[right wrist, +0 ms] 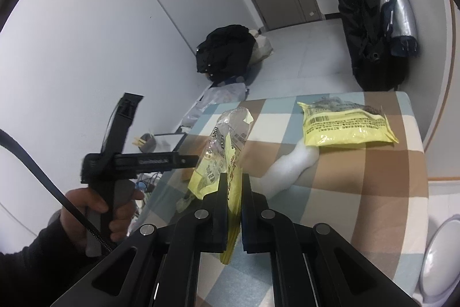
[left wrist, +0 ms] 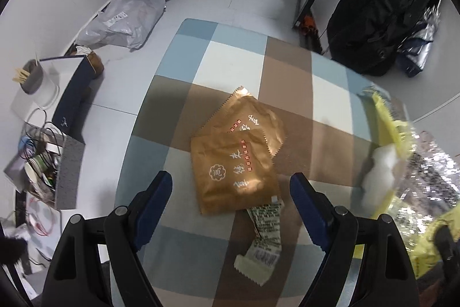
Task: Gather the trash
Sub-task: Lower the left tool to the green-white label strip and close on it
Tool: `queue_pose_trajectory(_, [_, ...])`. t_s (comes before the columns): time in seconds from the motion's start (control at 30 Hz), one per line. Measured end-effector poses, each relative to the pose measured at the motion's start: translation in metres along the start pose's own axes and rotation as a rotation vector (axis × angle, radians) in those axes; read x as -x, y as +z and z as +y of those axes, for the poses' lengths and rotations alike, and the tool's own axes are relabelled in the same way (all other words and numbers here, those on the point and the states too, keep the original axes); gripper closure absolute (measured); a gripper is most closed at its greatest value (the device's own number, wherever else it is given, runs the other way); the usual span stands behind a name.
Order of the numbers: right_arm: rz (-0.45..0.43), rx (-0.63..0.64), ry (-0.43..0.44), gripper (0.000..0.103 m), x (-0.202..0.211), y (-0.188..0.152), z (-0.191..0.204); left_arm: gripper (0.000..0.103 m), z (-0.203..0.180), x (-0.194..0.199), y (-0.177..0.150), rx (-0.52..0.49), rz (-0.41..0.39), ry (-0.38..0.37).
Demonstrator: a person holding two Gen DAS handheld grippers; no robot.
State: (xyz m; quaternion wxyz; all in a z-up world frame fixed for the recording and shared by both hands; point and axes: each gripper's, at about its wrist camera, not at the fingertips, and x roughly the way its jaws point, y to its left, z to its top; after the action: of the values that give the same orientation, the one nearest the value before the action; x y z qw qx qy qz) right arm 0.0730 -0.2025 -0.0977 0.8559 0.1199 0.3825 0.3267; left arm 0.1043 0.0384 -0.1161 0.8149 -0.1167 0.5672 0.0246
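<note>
The right gripper (right wrist: 233, 186) is clamped on a yellow-and-clear crinkled plastic wrapper (right wrist: 222, 146), lifted above the checked blue, white and brown table (right wrist: 382, 192). The left gripper (left wrist: 230, 197) hangs wide open over two brown paper sachets (left wrist: 235, 163) and a pale printed wrapper (left wrist: 264, 238) near the table's near edge. By my judgement most remains: a flat yellow packet (right wrist: 348, 124) and white tissue wad (right wrist: 290, 166) lie toward the far edge, and no trash container shows.

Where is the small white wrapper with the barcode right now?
In the left wrist view, the white barcode wrapper lies on the checked tabletop, between the open left hand-held gripper fingers, its top edge tucked under the nearer brown packet.
</note>
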Motion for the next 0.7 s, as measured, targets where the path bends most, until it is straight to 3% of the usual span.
queue_pose_trajectory(0.17, [0.004, -0.001, 0.002, 0.097, 0.002, 0.002, -0.005, 0.021, 0.005, -0.009, 0.0, 0.025, 0.04, 0.011])
queue_pose_trajectory(0.4, [0.018, 0.001, -0.008, 0.097, 0.001, -0.001, -0.004, 0.022, -0.002, -0.013, 0.002, -0.012, 0.026, 0.06])
queue_pose_trajectory(0.57, [0.021, -0.009, -0.015, 0.097, 0.0, -0.002, -0.006, 0.034, -0.01, -0.015, -0.002, -0.088, 0.016, 0.144])
queue_pose_trajectory(0.7, [0.027, -0.012, -0.023, 0.097, -0.002, -0.003, -0.005, 0.042, -0.011, -0.013, -0.003, -0.106, 0.007, 0.139])
